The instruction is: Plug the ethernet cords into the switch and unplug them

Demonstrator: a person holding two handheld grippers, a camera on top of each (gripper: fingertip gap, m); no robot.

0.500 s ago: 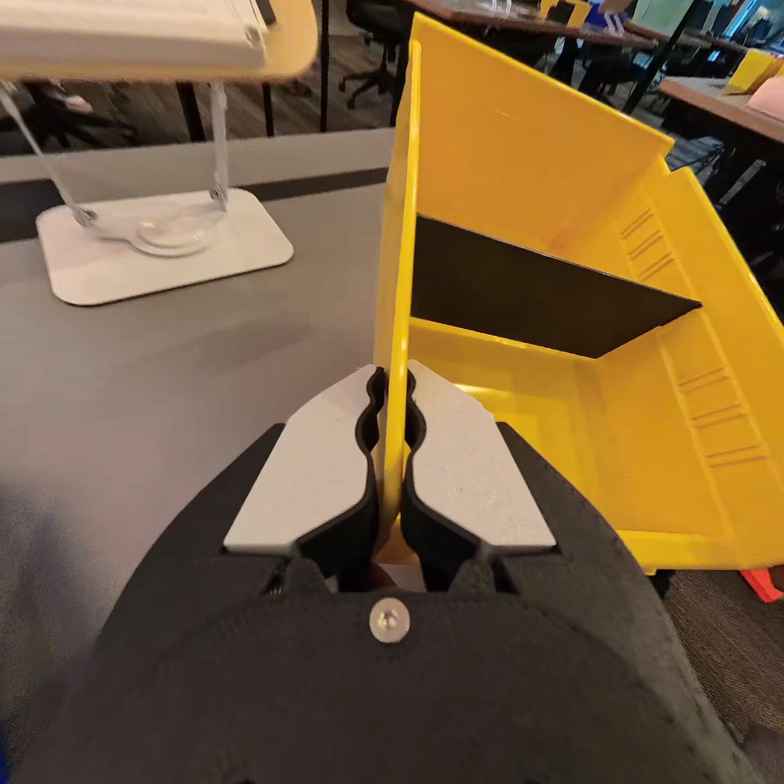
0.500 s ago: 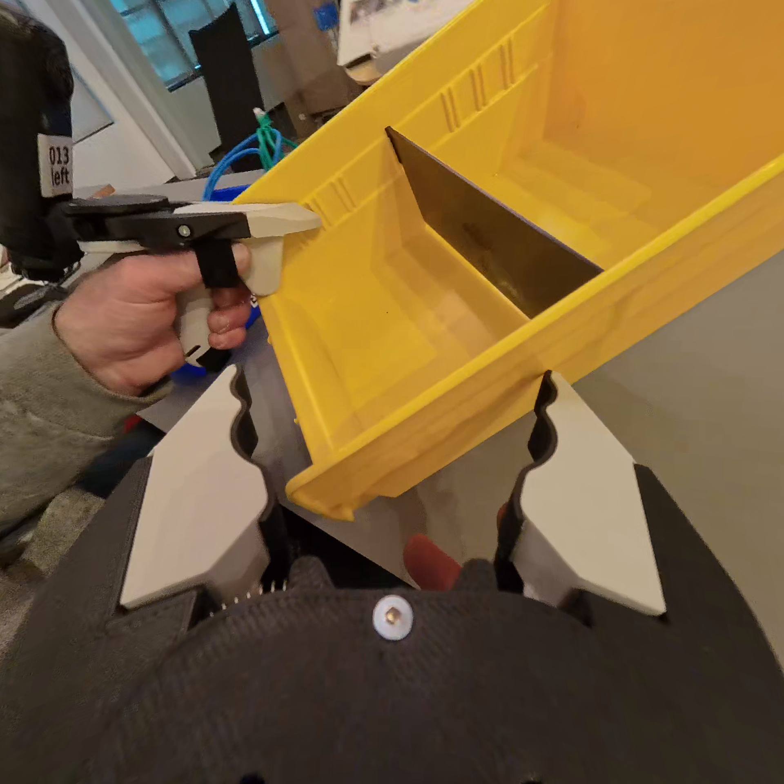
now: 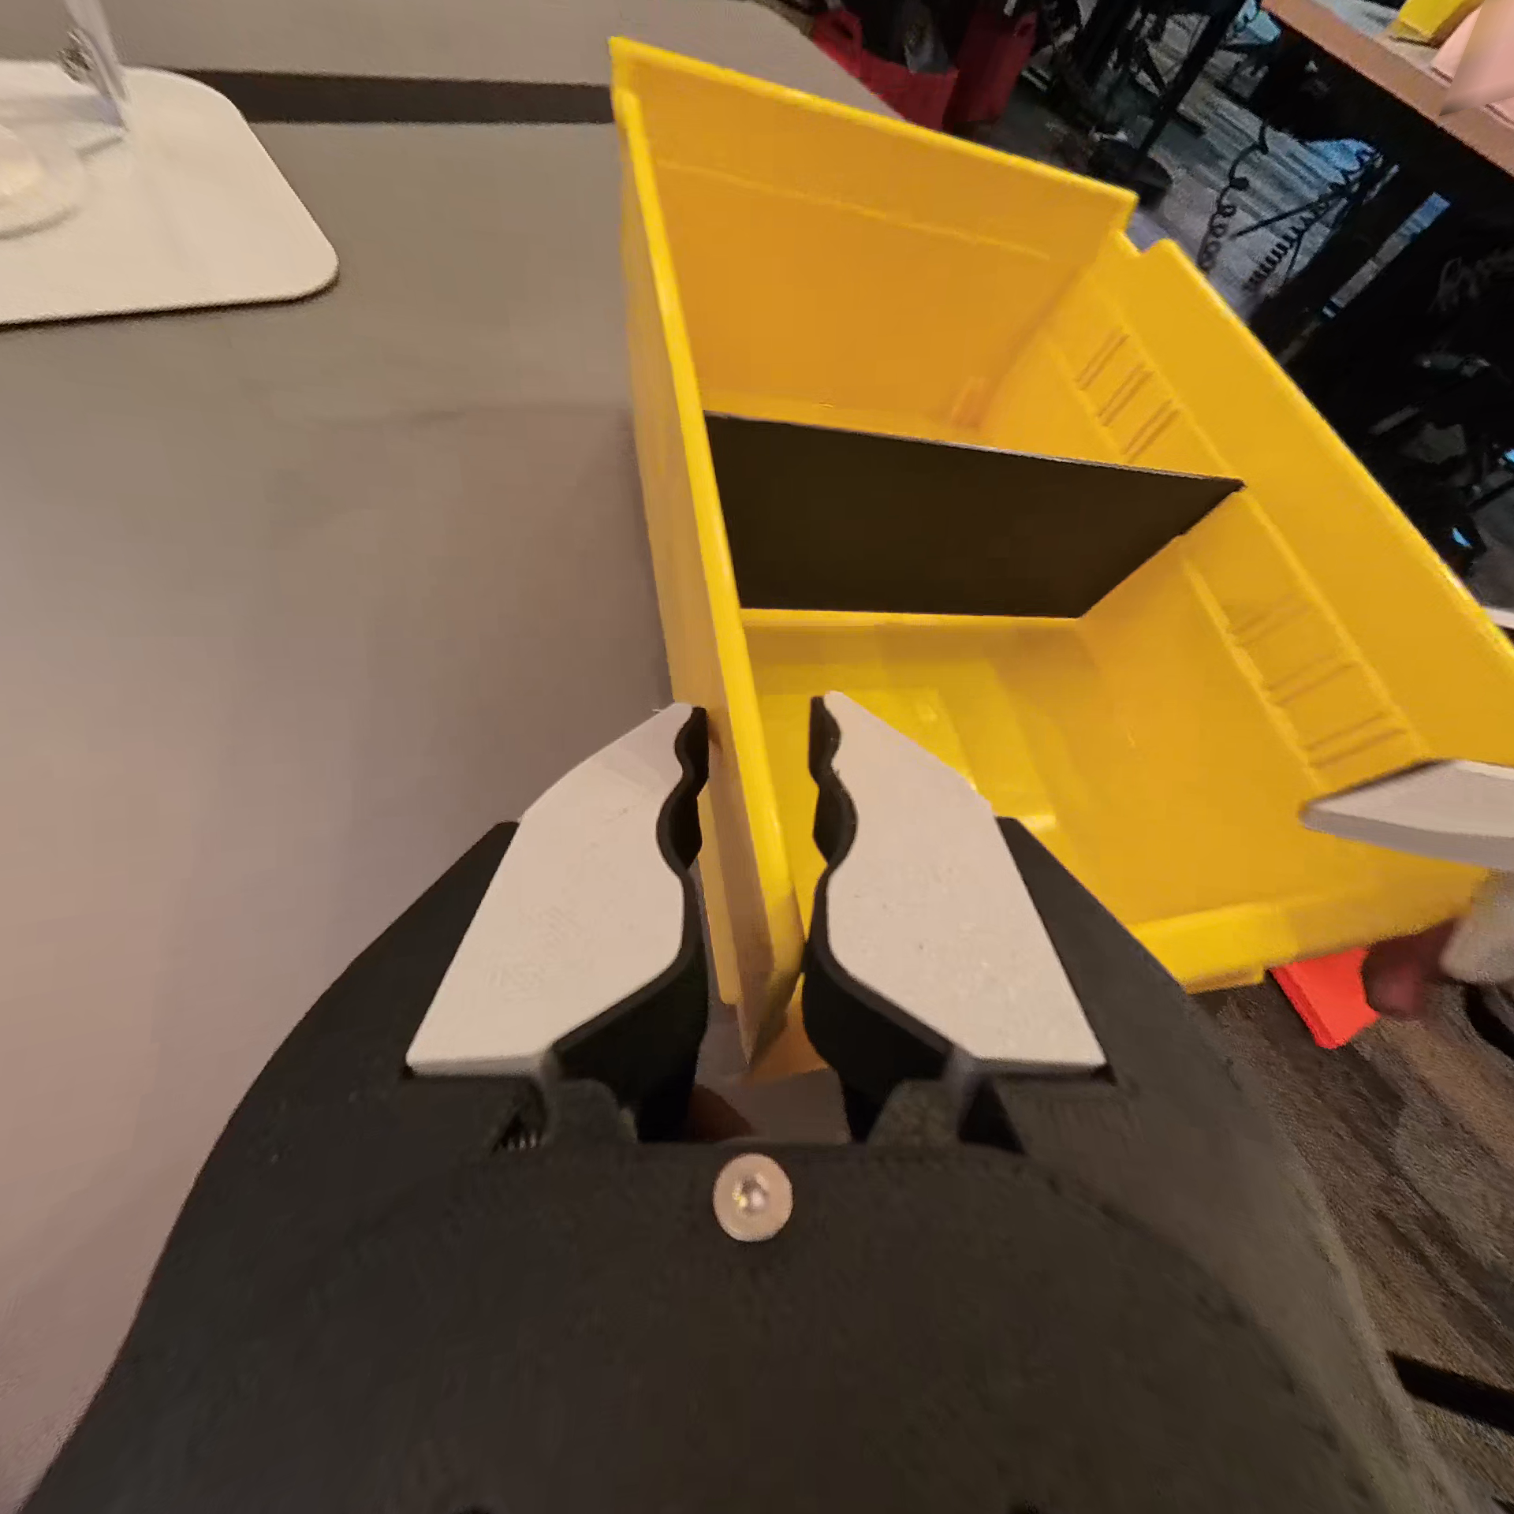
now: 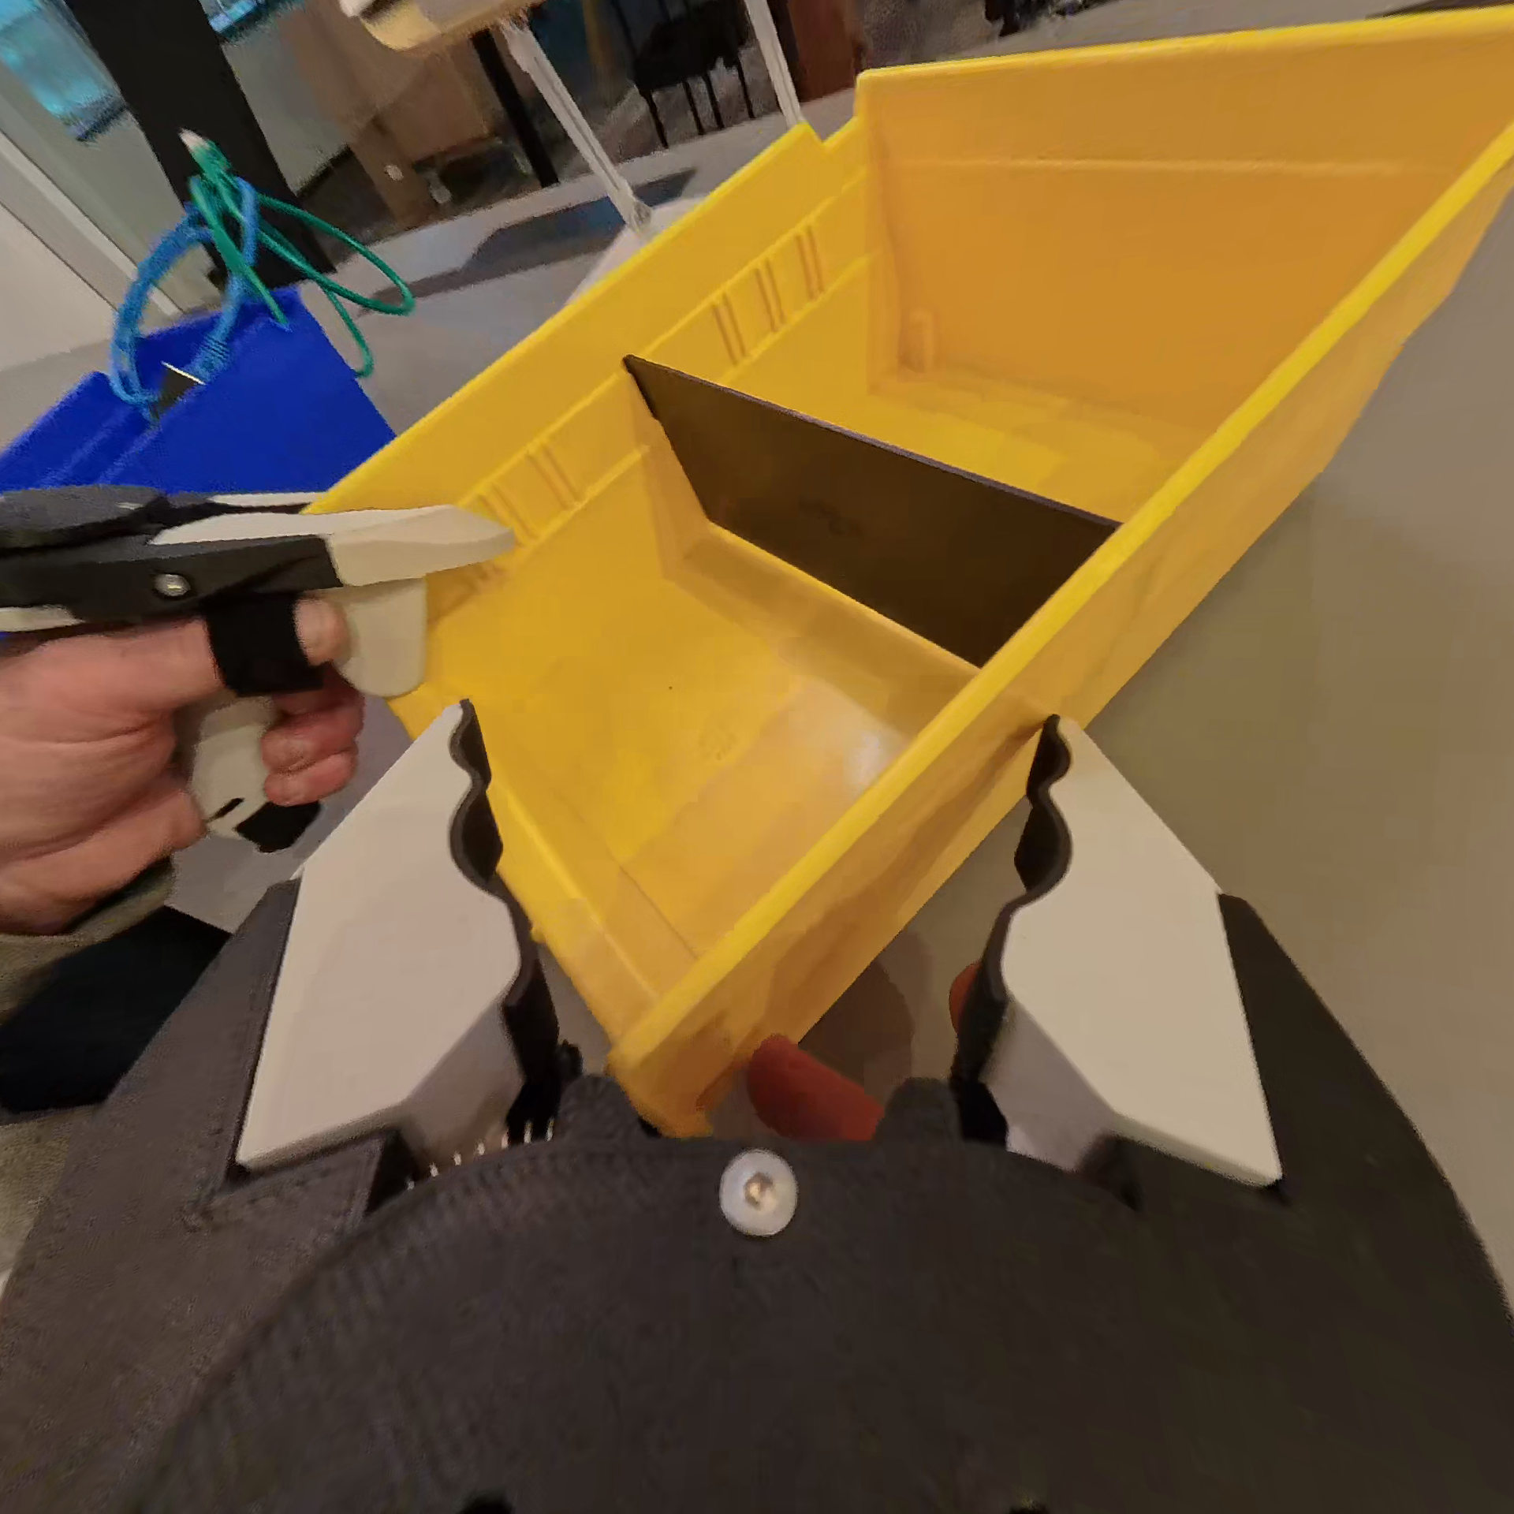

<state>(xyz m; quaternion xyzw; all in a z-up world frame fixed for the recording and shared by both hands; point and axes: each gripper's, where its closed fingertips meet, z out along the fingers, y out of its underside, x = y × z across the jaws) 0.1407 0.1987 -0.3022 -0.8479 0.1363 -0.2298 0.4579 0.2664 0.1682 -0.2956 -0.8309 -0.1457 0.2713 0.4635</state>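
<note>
A yellow bin (image 3: pixel 901 287) with a black divider (image 3: pixel 942 524) lies on the grey table. My left gripper (image 3: pixel 755 704) straddles the bin's left wall with its jaws slightly parted: the left finger touches the wall, and the right fingertip stands off it. My right gripper (image 4: pixel 758 717) is wide open around the bin's (image 4: pixel 1065 246) near corner and grips nothing. A hand holds the left gripper (image 4: pixel 491 532) at the far wall. Blue and green ethernet cords (image 4: pixel 229 246) stick up from a blue bin (image 4: pixel 262 410). No switch is in view.
A white stand base (image 3: pixel 123 205) sits on the table at the far left. An orange object (image 3: pixel 1327 999) lies on the carpet below the bin's near end. The right gripper's finger (image 3: pixel 1409 811) shows at the right edge. Desks and chairs stand beyond.
The left gripper's jaws, clamped on the bin wall before, have parted a little. The bin sits lower and flatter. The right gripper has moved forward around the bin's corner.
</note>
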